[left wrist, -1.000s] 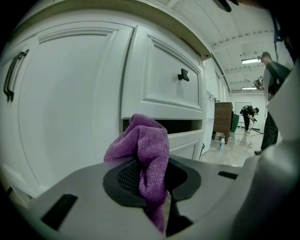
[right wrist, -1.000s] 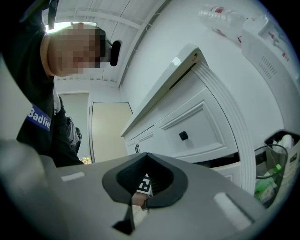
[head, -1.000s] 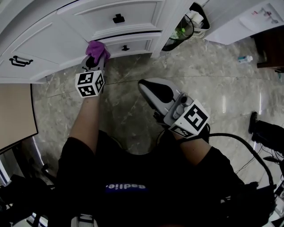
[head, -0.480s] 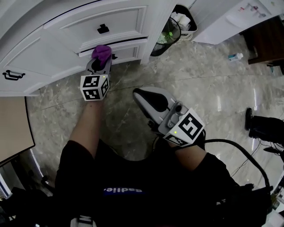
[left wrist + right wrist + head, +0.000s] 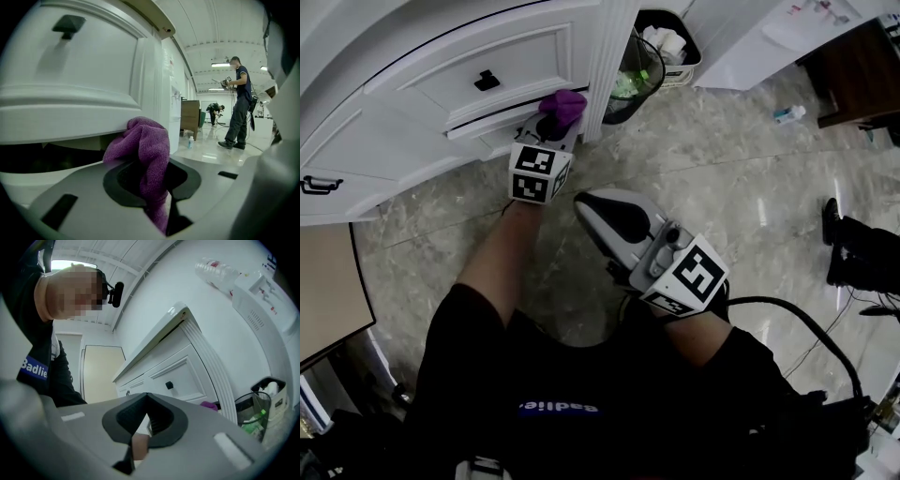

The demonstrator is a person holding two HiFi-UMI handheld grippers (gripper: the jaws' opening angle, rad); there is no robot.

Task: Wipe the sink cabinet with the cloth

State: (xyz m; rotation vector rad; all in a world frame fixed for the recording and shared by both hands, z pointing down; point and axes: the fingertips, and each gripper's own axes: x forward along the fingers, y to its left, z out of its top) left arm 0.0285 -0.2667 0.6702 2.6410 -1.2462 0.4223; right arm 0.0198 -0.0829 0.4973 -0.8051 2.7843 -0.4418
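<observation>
The white sink cabinet fills the upper left of the head view, with panelled drawers and small black knobs. A purple cloth is pressed against the lower drawer's edge near the cabinet's right corner post. My left gripper is shut on the purple cloth, which bunches up out of the jaws against the drawer front. My right gripper hovers lower, over the floor, jaws shut and holding nothing. In the right gripper view the cabinet and a bit of cloth show beyond the right gripper.
A wire-and-plastic waste bin with rubbish stands right of the cabinet corner. A small bottle lies on the marble floor. Dark wooden furniture sits far right, with a cable near my right arm. People stand in the distance.
My left gripper has slid the purple cloth rightward along the lower drawer edge, from mid-cabinet to the right corner post. The right gripper has stayed about where it was.
</observation>
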